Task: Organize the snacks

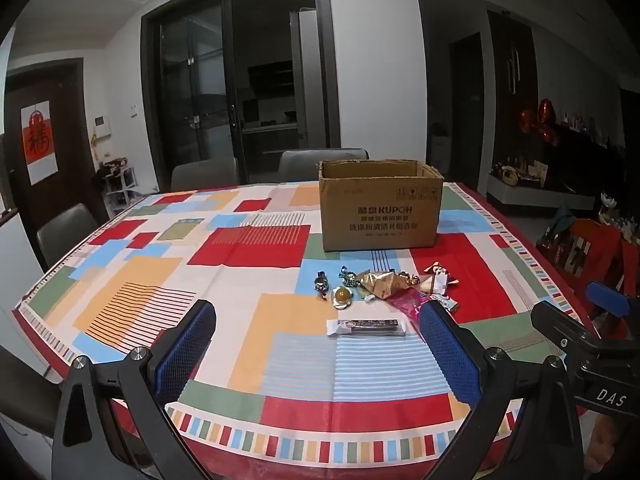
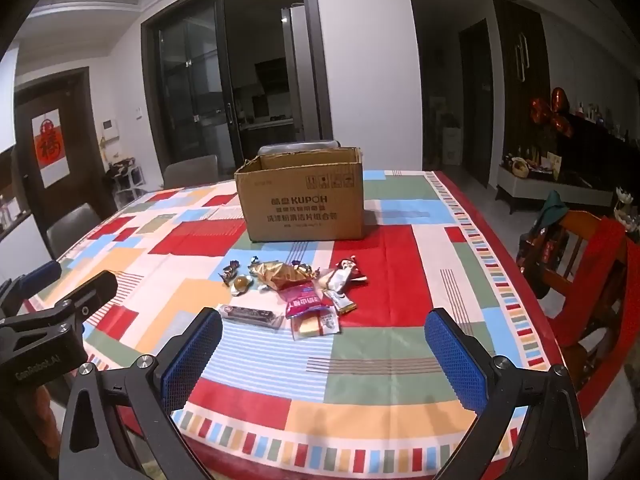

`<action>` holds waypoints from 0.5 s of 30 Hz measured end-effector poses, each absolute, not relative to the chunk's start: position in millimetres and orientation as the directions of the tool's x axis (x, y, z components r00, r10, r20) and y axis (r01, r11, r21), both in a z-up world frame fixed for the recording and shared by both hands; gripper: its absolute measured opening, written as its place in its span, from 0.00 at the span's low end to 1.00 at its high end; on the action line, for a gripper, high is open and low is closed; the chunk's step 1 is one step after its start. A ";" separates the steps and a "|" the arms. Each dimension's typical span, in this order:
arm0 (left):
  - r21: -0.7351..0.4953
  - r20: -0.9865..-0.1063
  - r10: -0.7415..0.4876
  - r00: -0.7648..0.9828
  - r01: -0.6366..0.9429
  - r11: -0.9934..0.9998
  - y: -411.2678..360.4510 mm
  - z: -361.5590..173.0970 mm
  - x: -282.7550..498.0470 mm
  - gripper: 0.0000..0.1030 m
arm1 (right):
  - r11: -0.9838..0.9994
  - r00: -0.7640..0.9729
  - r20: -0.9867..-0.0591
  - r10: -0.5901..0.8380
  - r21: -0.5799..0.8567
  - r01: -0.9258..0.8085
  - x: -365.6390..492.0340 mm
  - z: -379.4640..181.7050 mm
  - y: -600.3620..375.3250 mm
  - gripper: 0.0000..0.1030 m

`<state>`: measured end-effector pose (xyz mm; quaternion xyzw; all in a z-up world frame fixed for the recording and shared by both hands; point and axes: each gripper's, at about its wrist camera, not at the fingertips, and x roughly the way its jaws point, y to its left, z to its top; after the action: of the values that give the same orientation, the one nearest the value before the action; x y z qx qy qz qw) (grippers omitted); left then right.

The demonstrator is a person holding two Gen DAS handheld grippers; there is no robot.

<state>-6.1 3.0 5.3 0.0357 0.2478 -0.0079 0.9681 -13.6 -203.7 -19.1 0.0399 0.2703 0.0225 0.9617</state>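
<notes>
An open cardboard box (image 1: 380, 208) (image 2: 302, 204) stands on the patterned tablecloth. In front of it lies a loose pile of snacks: a gold foil packet (image 1: 382, 282) (image 2: 282, 272), a pink packet (image 2: 302, 300), a dark bar (image 1: 366, 327) (image 2: 250, 315), a round yellow sweet (image 1: 342, 296) (image 2: 240, 283) and small foil candies (image 1: 321, 280). My left gripper (image 1: 320, 354) hovers open over the near edge, short of the pile. My right gripper (image 2: 324, 360) is open too, nothing between its fingers. Each gripper shows at the side of the other's view.
The table (image 1: 132, 280) carries a colourful cloth of red, blue and orange blocks. Grey chairs (image 1: 66, 232) stand at the left and behind the box. A red wooden chair (image 2: 588, 264) stands at the right edge. Dark glass doors (image 1: 236, 92) are beyond.
</notes>
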 end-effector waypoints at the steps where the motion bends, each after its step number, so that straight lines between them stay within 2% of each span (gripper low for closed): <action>1: 0.065 -0.479 0.004 0.878 0.031 0.997 3.0 5.3 -6.4 1.00 | 0.996 0.853 -0.518 0.066 0.089 -0.022 -13.9 -19.6 -204.2 0.99; 15: 0.060 -0.466 0.002 0.885 0.029 0.998 3.9 5.3 -8.0 1.00 | 0.996 0.857 -0.510 0.066 0.088 -0.024 -15.4 -12.4 -200.8 0.99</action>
<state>-8.0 3.9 5.3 0.0327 0.2402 -0.0070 0.9702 -15.4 -200.8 -12.4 0.0393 0.2659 0.0234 0.9629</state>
